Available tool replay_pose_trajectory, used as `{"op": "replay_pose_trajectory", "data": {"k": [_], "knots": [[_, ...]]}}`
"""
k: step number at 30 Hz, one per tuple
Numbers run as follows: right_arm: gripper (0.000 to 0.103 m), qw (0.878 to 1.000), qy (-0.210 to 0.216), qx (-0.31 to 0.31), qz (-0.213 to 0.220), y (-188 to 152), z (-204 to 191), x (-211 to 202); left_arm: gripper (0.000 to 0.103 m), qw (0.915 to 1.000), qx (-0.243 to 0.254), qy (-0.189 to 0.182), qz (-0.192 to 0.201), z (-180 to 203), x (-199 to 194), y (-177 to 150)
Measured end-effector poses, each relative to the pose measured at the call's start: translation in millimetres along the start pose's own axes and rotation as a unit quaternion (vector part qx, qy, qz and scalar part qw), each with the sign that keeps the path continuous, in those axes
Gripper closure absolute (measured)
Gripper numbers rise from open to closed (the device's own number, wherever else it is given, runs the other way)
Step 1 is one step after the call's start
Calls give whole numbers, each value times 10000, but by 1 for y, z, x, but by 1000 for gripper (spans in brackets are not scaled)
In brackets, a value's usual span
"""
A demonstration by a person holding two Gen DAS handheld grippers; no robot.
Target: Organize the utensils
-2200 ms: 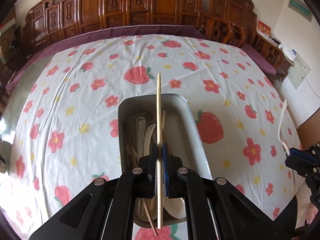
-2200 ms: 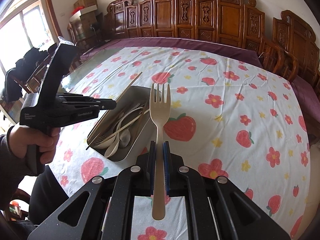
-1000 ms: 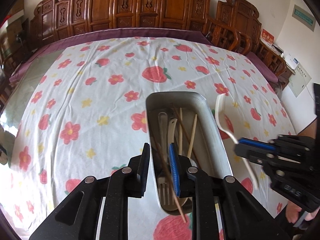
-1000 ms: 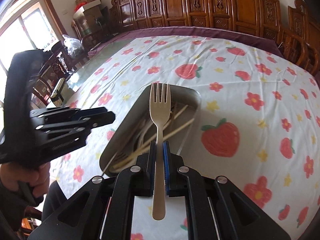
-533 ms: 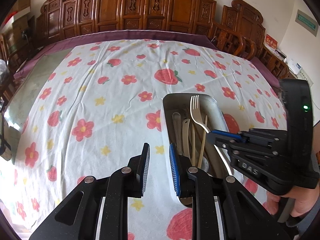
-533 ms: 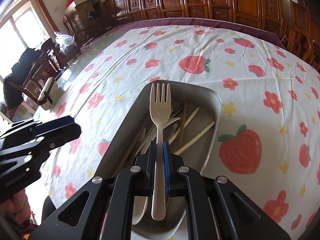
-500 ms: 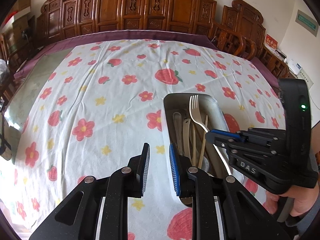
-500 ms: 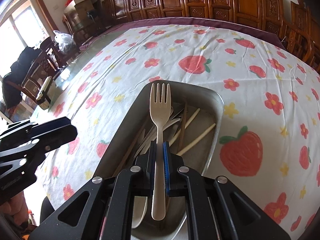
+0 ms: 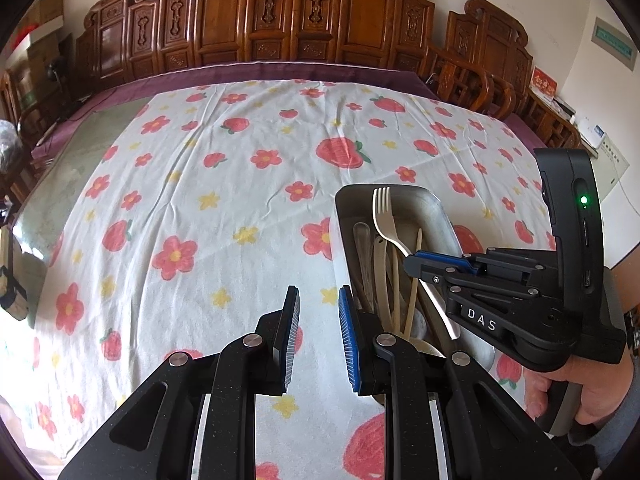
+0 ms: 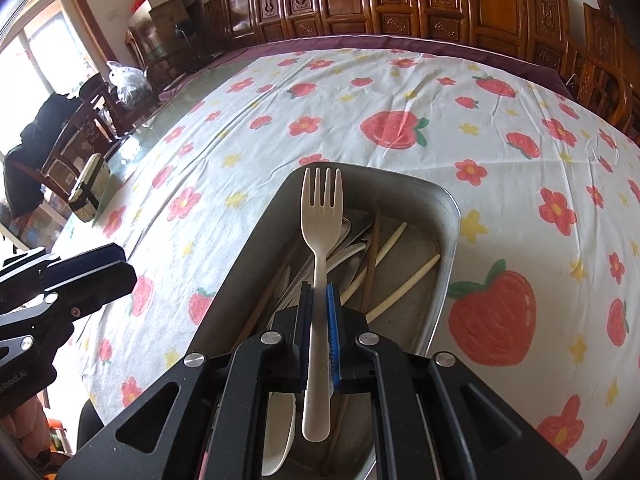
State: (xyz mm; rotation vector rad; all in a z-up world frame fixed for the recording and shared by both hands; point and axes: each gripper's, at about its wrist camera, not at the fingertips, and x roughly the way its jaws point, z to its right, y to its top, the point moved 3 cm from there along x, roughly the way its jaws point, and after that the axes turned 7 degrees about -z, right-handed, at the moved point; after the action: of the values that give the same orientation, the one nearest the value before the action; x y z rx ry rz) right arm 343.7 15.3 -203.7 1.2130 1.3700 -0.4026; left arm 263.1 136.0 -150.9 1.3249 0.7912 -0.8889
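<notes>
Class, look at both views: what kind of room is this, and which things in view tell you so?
Probably a home dining room. A big table under a strawberry-print tablecloth, carved wooden chairs lined along the wall, and a metal tray of utensils all point that way.

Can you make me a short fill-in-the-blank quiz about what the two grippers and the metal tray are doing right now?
1. The right gripper is shut on a beige ____.
2. The left gripper has open jaws holding ____.
3. The fork hangs over the metal ____, which already holds chopsticks.
4. The tablecloth is printed with flowers and ____.

Missing words: fork; nothing; tray; strawberries
</notes>
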Motion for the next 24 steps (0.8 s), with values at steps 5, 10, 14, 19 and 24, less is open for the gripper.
{"op": "replay_pose_trajectory", "data": {"k": [5, 10, 14, 19, 24], "knots": [[94, 10000, 9, -29, 5, -4, 2, -2, 84, 10000, 10, -3, 6, 2, -1, 0], [87, 9999, 0, -71, 94, -9, 3, -9, 84, 10000, 79, 17, 8, 9, -3, -1], [87, 9997, 0, -94, 220, -15, 5, -24, 84, 9999, 134, 48, 22, 16, -8, -2], [87, 9986, 13, -64, 524, -35, 12, -62, 84, 9997, 182, 107, 130, 27, -23, -5], [87, 9966, -24, -1, 822, -63, 20, -100, 80, 9992, 270, 148, 258, 42, -39, -16]]}}
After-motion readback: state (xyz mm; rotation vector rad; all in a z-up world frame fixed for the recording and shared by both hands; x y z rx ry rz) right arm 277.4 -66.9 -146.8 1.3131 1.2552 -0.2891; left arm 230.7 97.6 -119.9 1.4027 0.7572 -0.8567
